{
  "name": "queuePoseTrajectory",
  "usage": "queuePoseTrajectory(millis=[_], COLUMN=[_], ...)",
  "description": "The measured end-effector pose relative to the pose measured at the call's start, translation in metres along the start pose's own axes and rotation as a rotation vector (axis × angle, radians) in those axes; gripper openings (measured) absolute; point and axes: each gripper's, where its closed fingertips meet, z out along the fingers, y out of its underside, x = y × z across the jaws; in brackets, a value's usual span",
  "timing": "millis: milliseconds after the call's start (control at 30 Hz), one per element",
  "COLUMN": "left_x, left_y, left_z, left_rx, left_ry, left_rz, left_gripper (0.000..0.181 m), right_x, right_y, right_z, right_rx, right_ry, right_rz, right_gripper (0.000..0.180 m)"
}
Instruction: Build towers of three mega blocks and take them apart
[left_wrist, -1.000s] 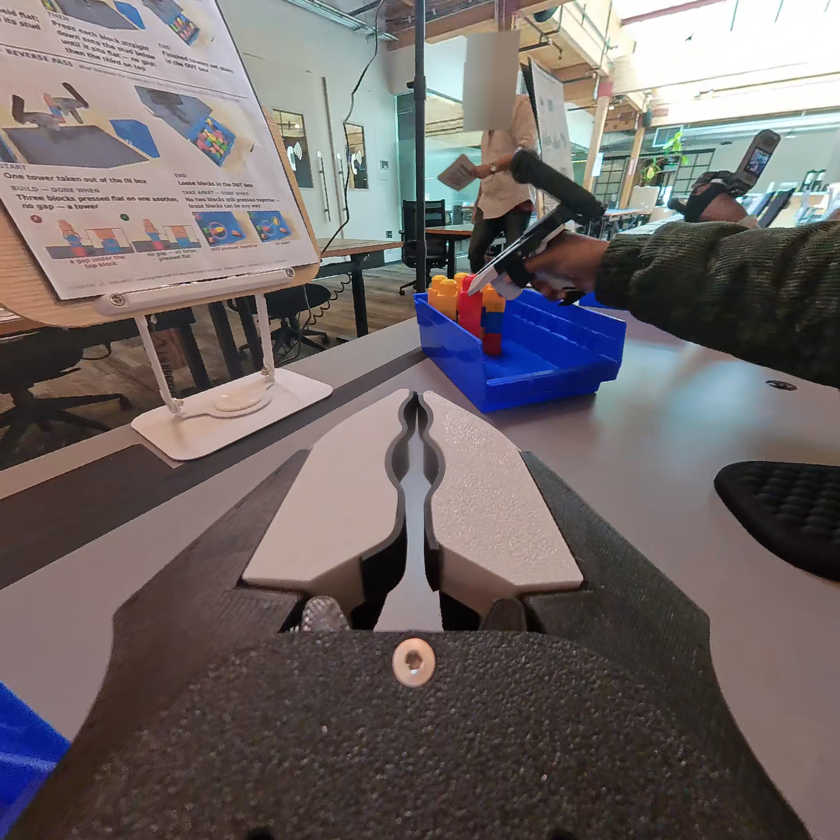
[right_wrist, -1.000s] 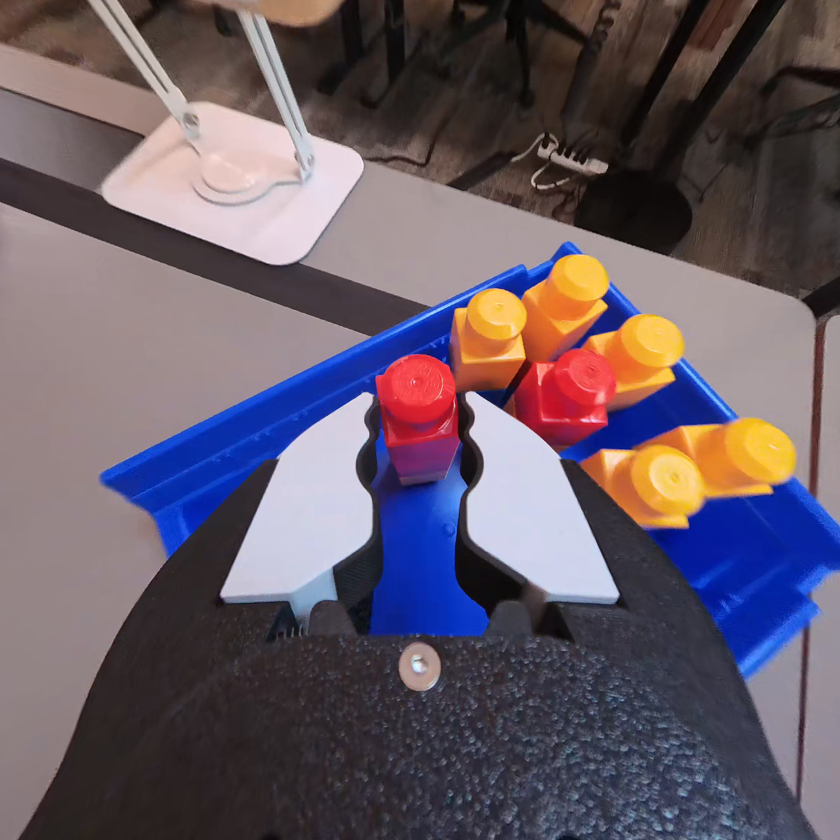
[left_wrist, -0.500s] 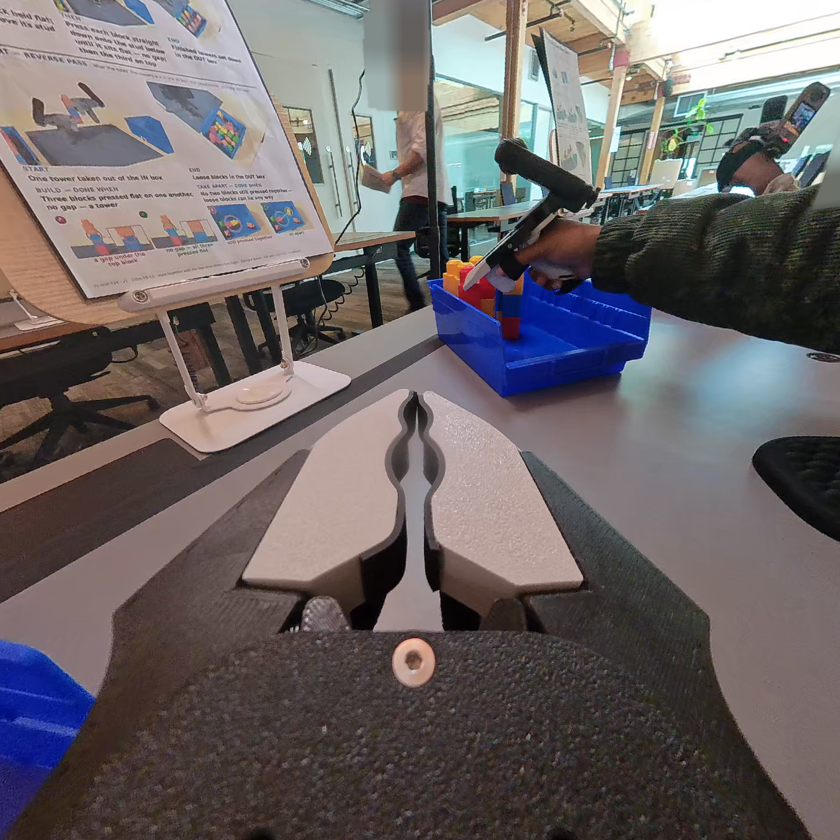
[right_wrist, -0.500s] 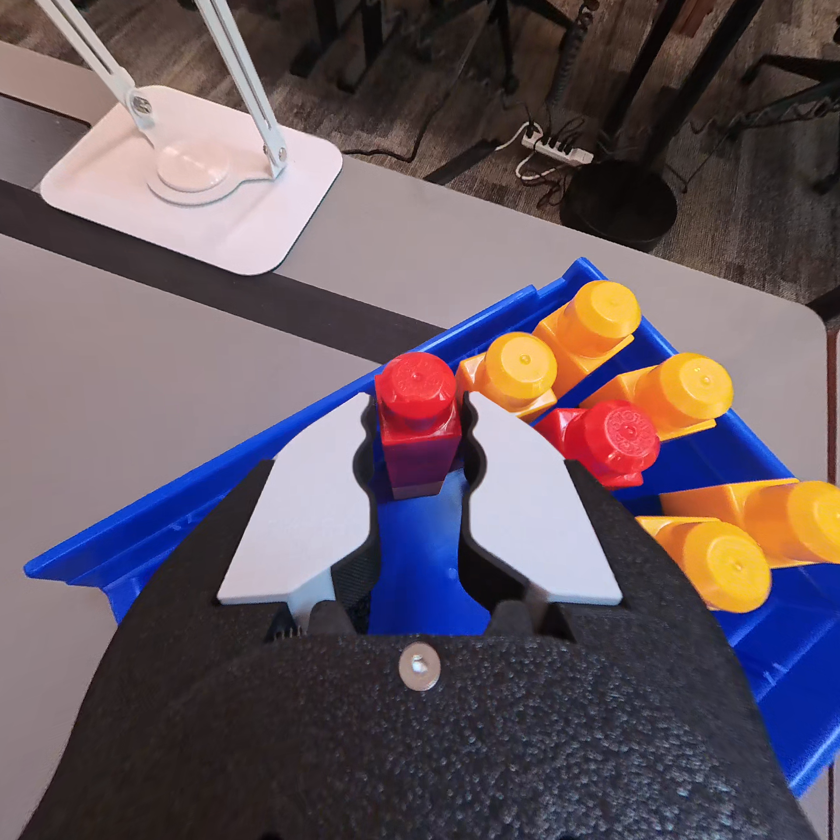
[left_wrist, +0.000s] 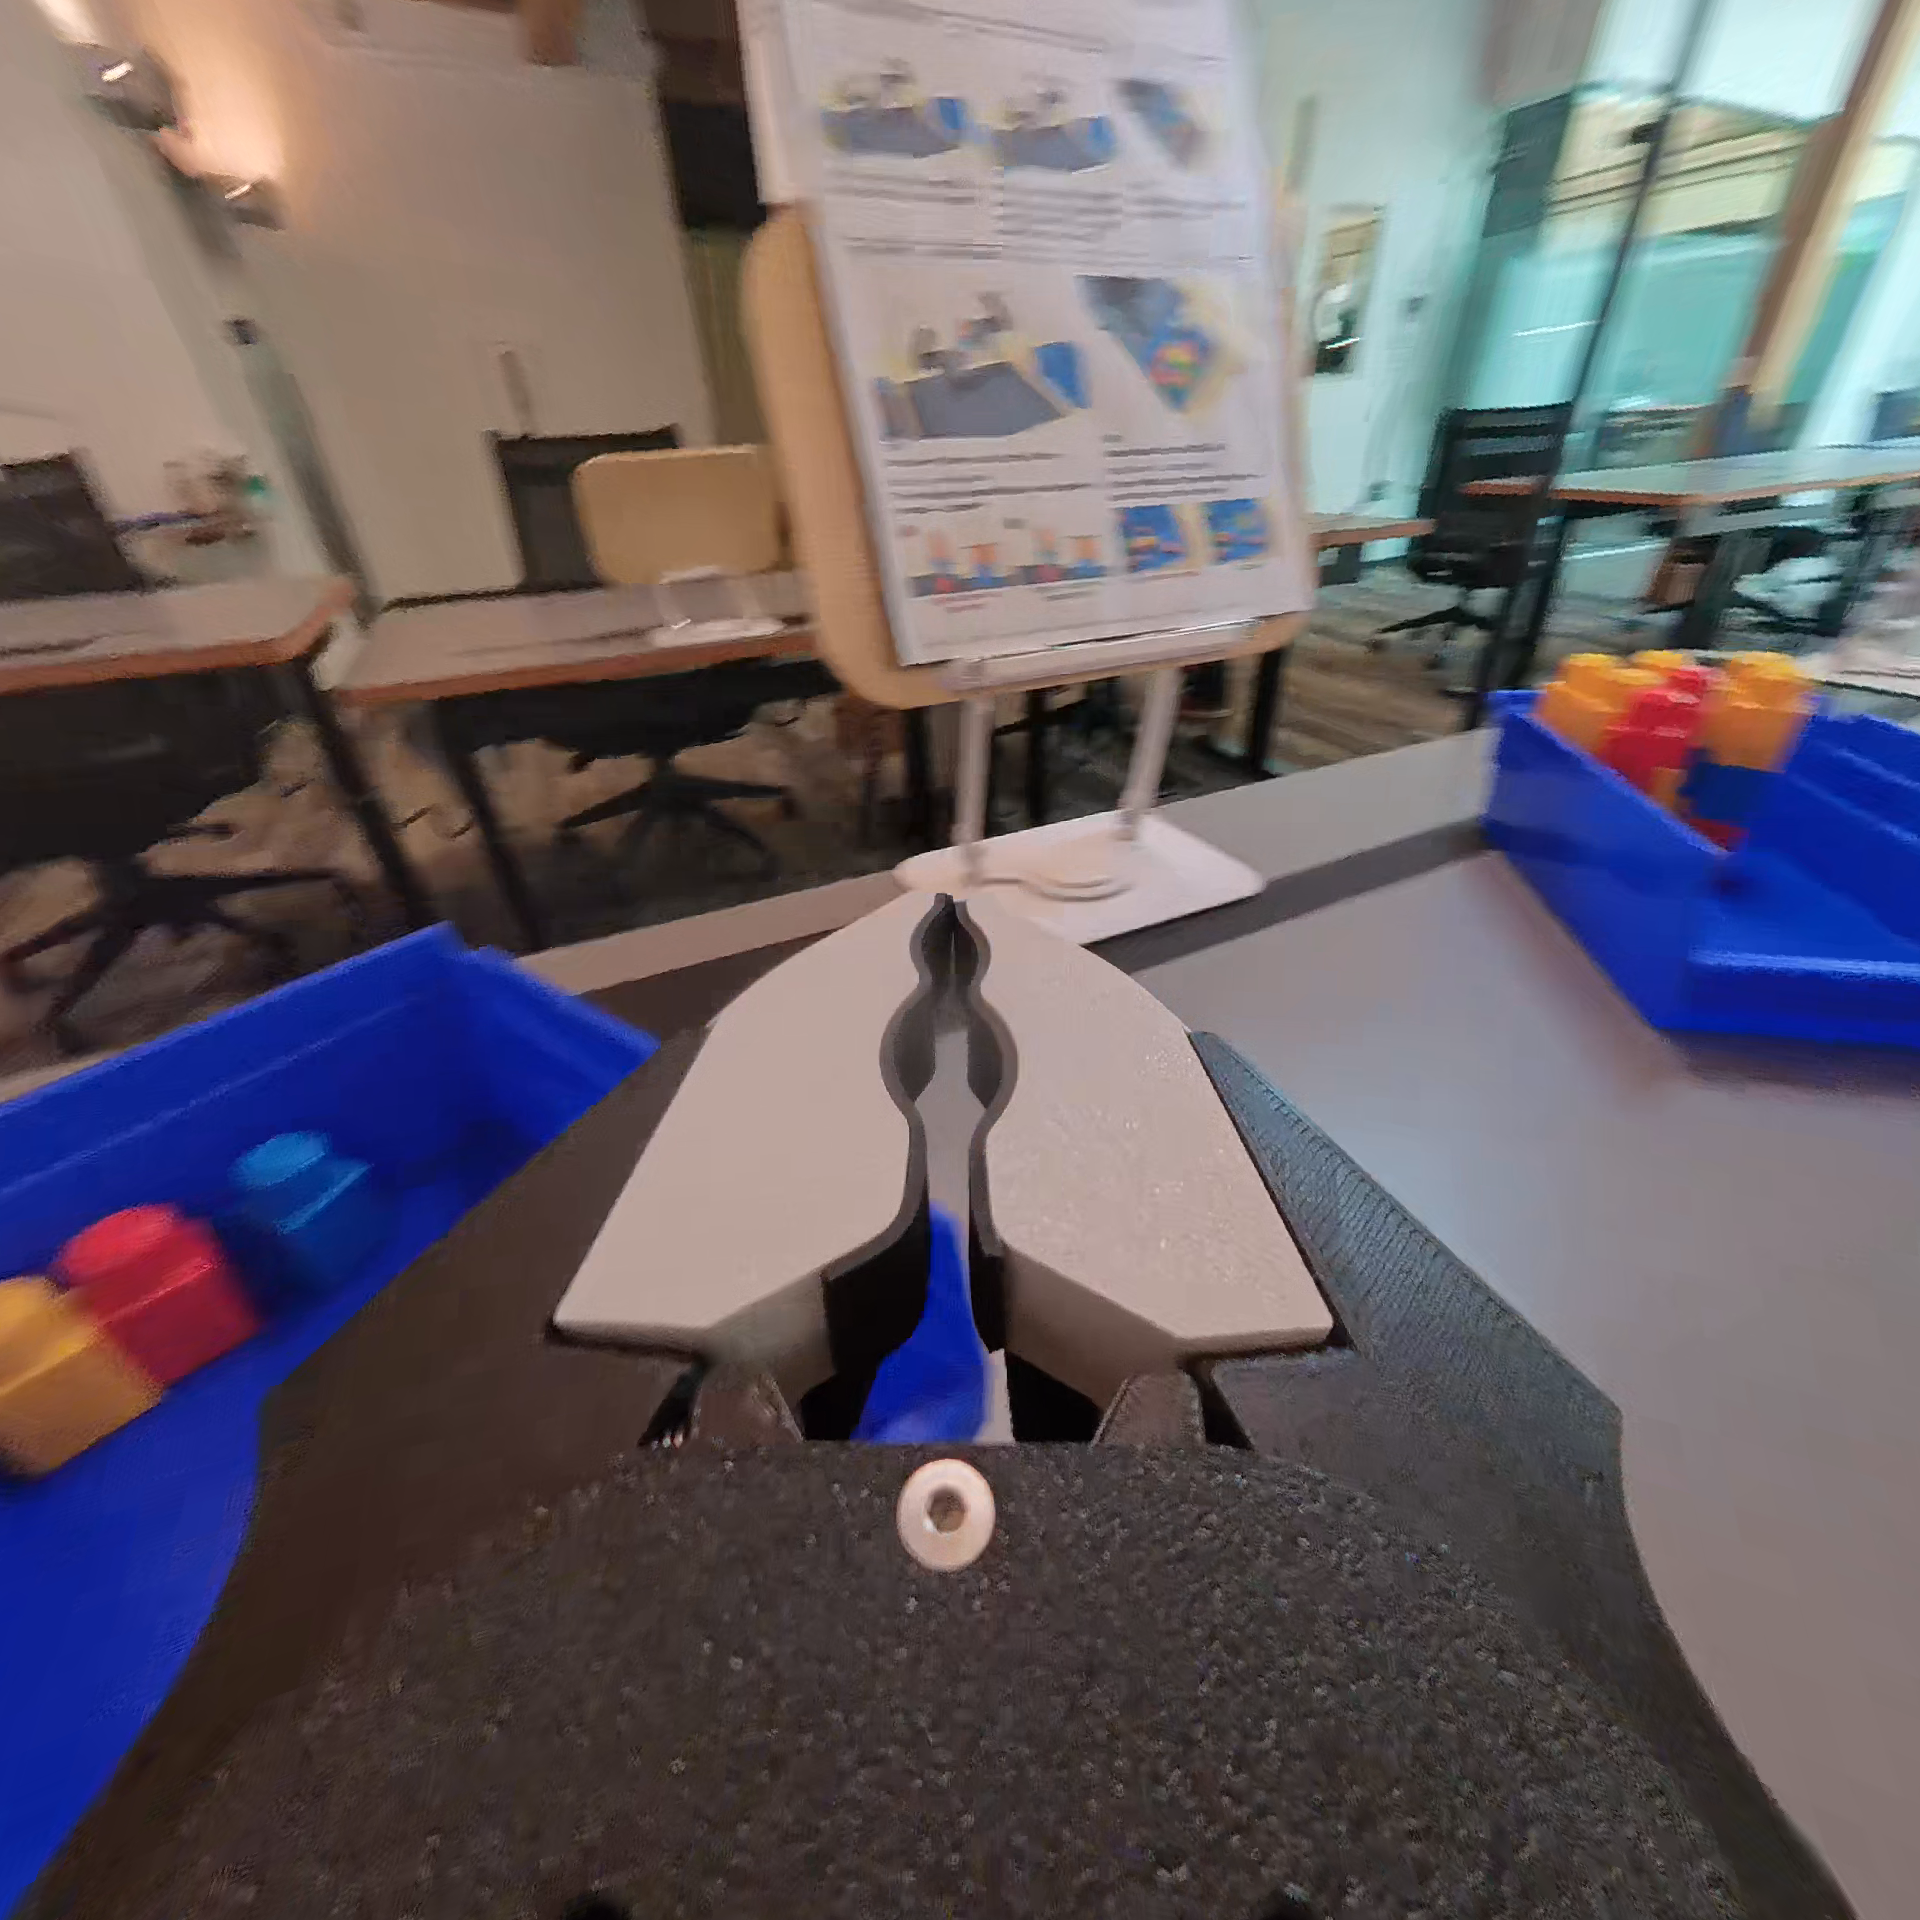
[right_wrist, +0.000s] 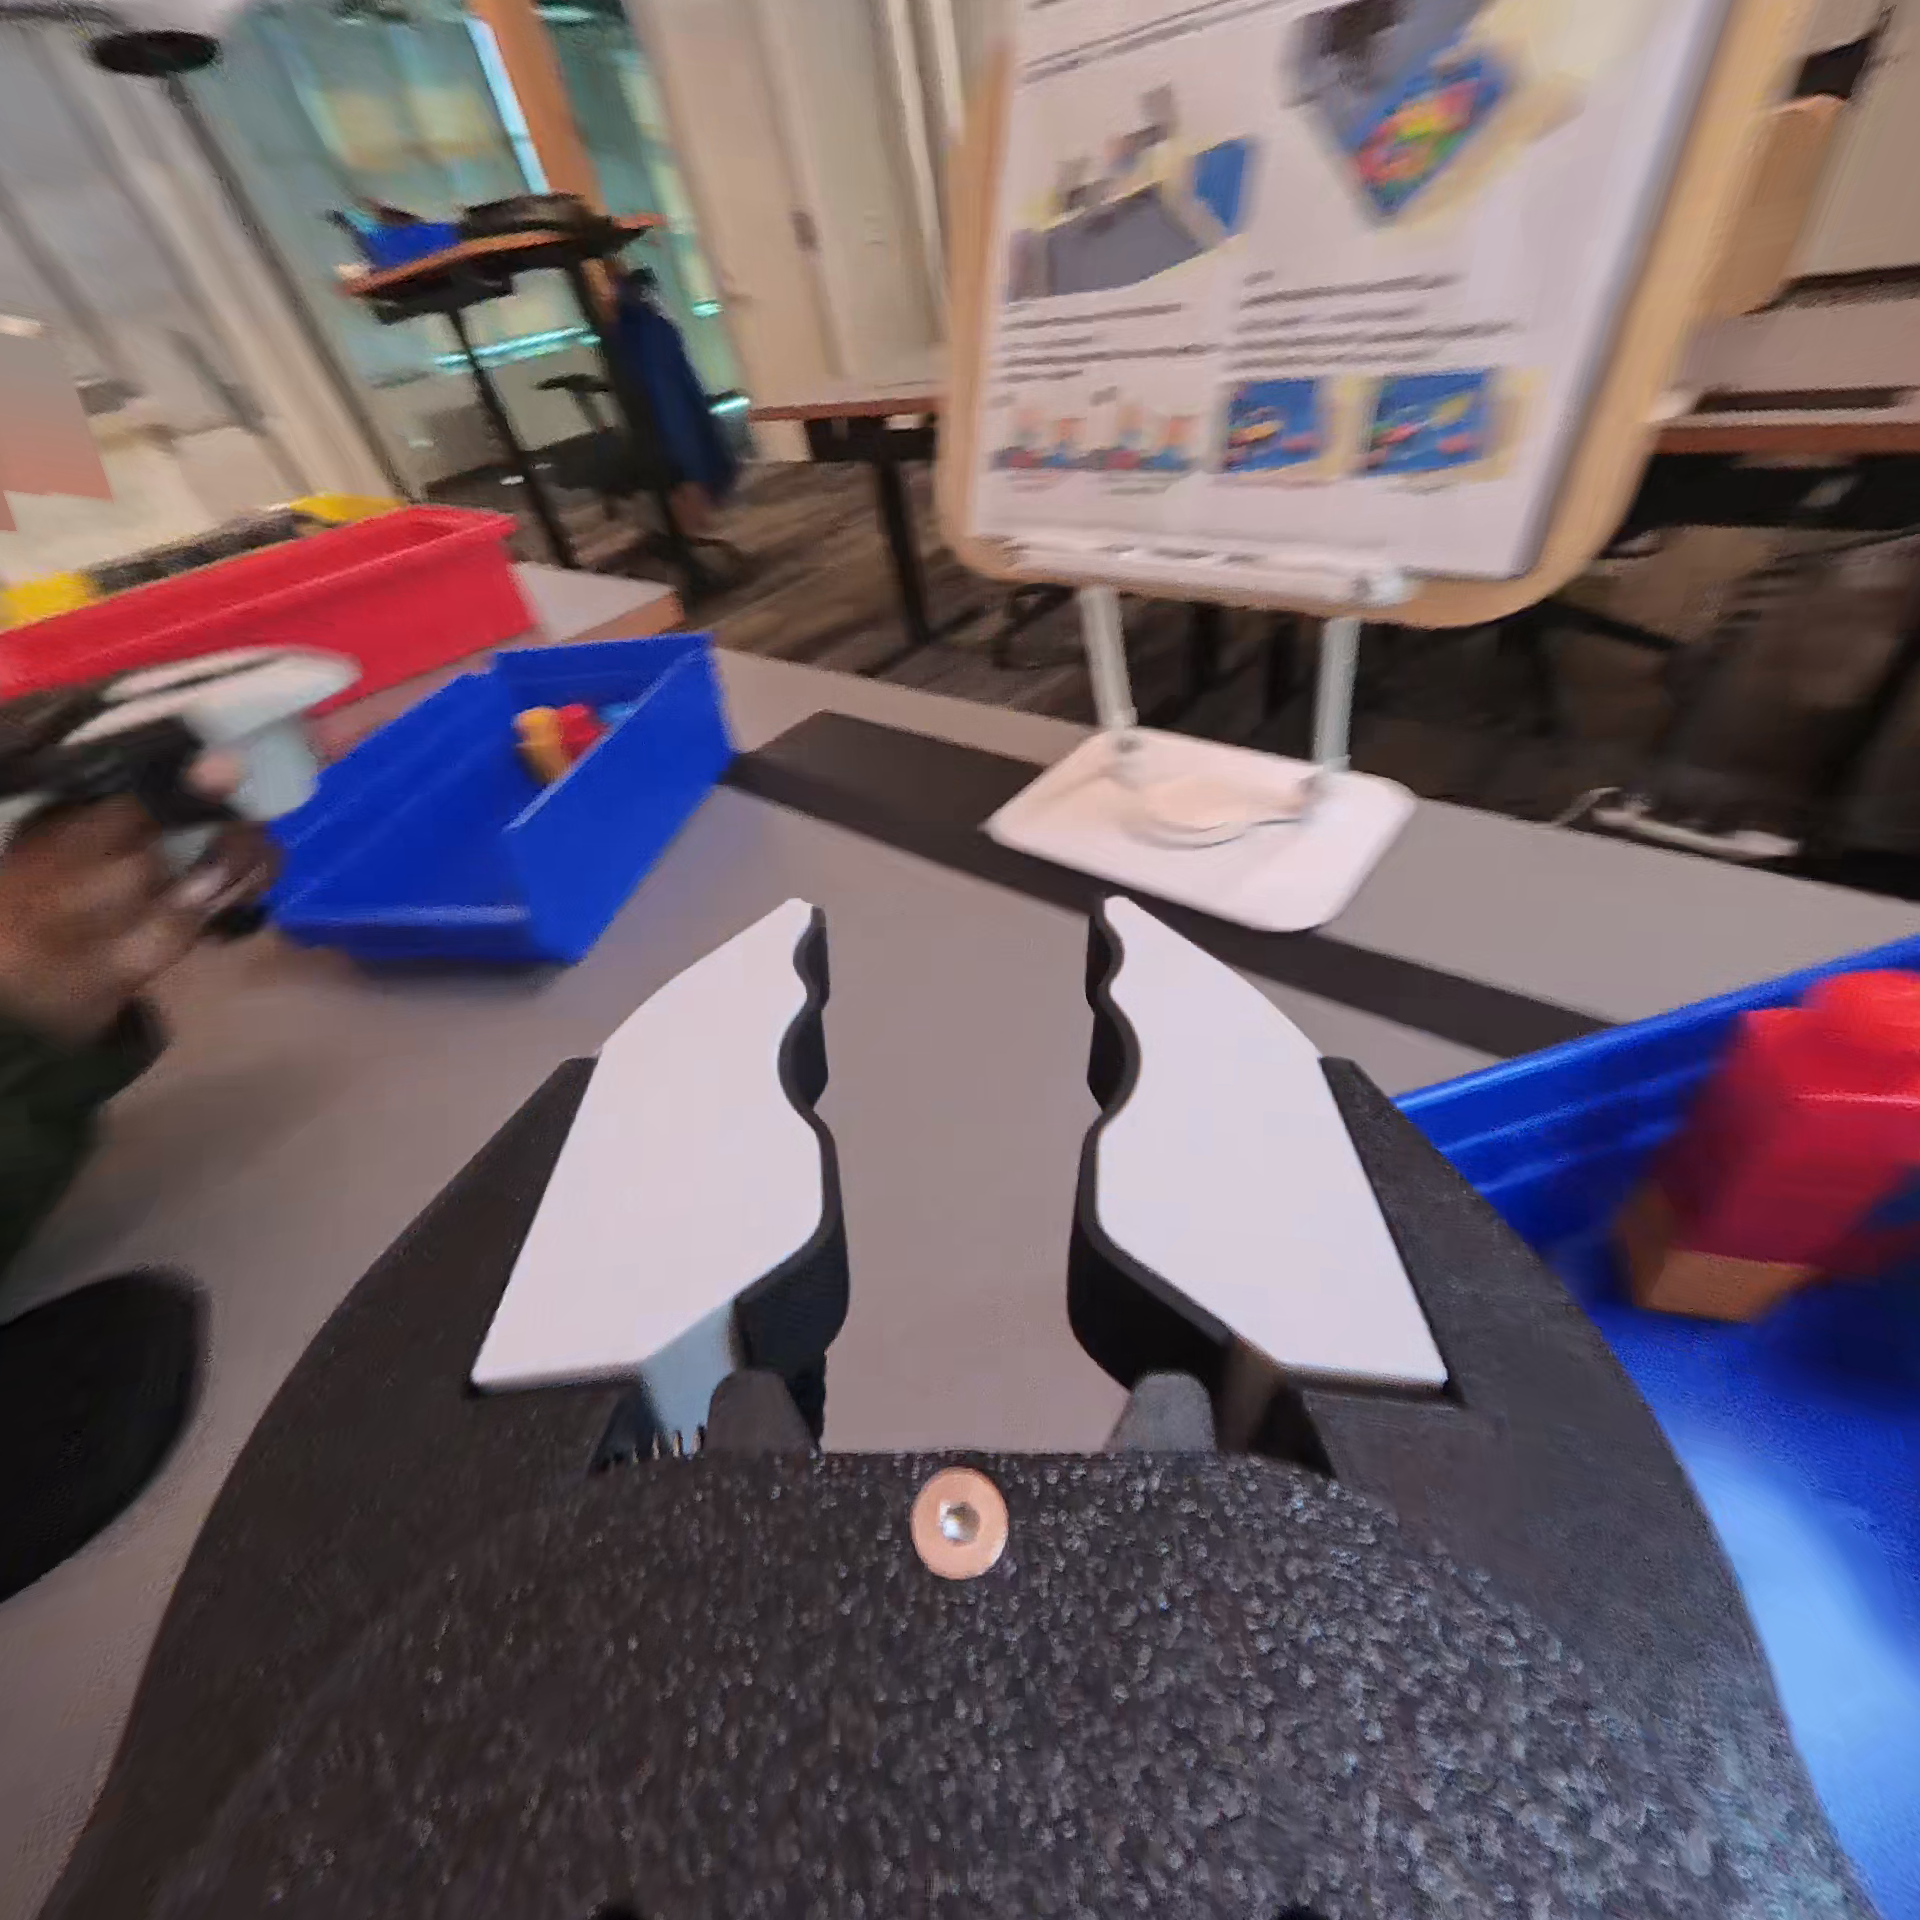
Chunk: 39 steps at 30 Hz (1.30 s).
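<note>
In the left wrist view my left gripper (left_wrist: 951, 914) is shut and empty, held over the grey table by the left blue bin (left_wrist: 312, 997). That bin holds loose blue (left_wrist: 296, 1195), red (left_wrist: 156, 1288) and yellow (left_wrist: 52, 1371) blocks. The right blue bin (left_wrist: 1590, 862) holds several upright towers (left_wrist: 1673, 727). In the right wrist view my right gripper (right_wrist: 956, 914) is open and empty over bare table. A red-topped tower (right_wrist: 1849, 1122) stands in the right bin (right_wrist: 1538, 1101) beside it. The left gripper (right_wrist: 239, 707) shows blurred at far left near the left bin (right_wrist: 613, 831).
An instruction board on a white stand (right_wrist: 1205, 831) sits at the table's far edge, between the bins. A black pad (right_wrist: 83, 1403) lies near the front left. A red bin (right_wrist: 260, 603) stands on another table beyond. Both views are motion-blurred. My right fingertips sit around 35 centimetres from my left ones.
My right gripper has let go of the red-topped tower, opened wide and swung out of the right bin toward the table's middle. My left gripper has turned left toward the left bin.
</note>
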Motion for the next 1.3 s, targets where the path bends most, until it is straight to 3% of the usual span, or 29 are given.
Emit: queuePoseTrajectory(millis=[100,233,300,567,867,1000,1100,1200,1300], left_x=[-0.071,-0.148,-0.174,-0.231,-0.256,-0.236,-0.186,-0.069,0.074], left_y=[0.002,0.035,0.062,0.158,0.186,0.146,0.079,0.01,0.007], left_z=[0.005,0.031,0.046,0.078,0.086,0.094,0.098,0.087,0.042], left_rx=[-0.08,-0.256,-0.349,-0.696,-0.858,-0.706,-0.473,-0.251,-0.255], left_ry=[-0.176,-0.326,-0.39,-0.627,-0.679,-0.57,-0.371,0.059,0.585], left_rz=[-0.044,-0.155,-0.191,-0.155,-0.053,-0.003,0.071,0.251,0.354], left_gripper=[0.0,0.021,0.031,0.046,0.038,0.038,0.037,0.037,0.038], right_x=[-0.061,-0.112,-0.116,-0.101,-0.1,-0.099,-0.104,-0.113,-0.126], right_y=[0.038,0.073,0.081,0.093,0.105,0.108,0.109,0.112,0.115], right_z=[-0.003,-0.003,0.0,0.003,0.003,0.002,0.002,0.003,0.005], right_rx=[-0.047,-0.068,-0.048,-0.028,-0.053,-0.059,-0.063,-0.079,-0.097], right_ry=[-0.128,-0.266,-0.261,-0.234,-0.242,-0.24,-0.261,-0.301,-0.347], right_rz=[0.025,0.03,-0.024,-0.019,-0.042,-0.07,-0.077,-0.084,-0.1], right_gripper=[0.044,0.008,0.0,0.001,0.001,0.001,0.001,0.004,0.008])
